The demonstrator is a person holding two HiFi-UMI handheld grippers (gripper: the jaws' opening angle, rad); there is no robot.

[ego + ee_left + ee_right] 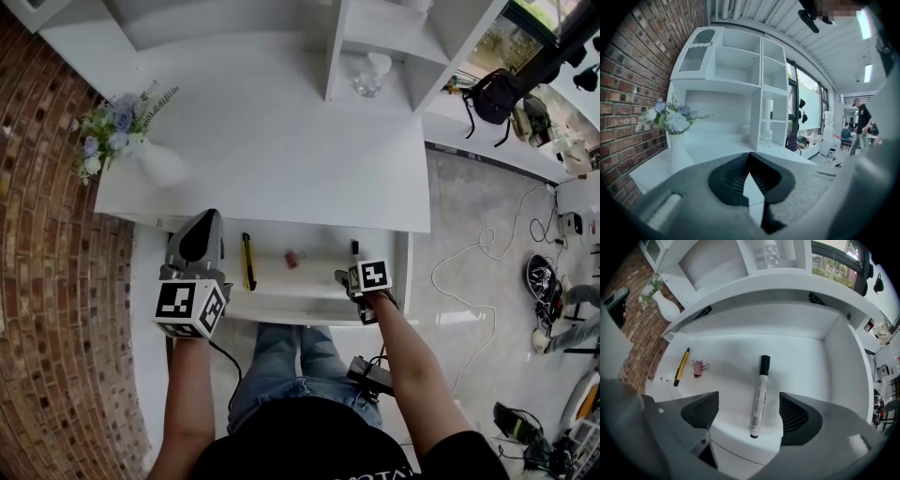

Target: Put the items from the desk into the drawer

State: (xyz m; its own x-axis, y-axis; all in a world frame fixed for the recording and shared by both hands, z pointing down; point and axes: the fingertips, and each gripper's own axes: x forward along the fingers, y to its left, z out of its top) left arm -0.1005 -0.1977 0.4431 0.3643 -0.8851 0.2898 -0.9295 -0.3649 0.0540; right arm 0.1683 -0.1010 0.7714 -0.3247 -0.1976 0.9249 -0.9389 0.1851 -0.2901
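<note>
right gripper view: right gripper jaws apart over marker in drawer; left gripper jaws together.

surface: white, carries only a white vase of flowers at its left end
drawer: open below the front edge
drawer floor: yellow stick (pen or cutter, unclear), pink binder clip just beside it, black-capped marker well apart on the right
</note>
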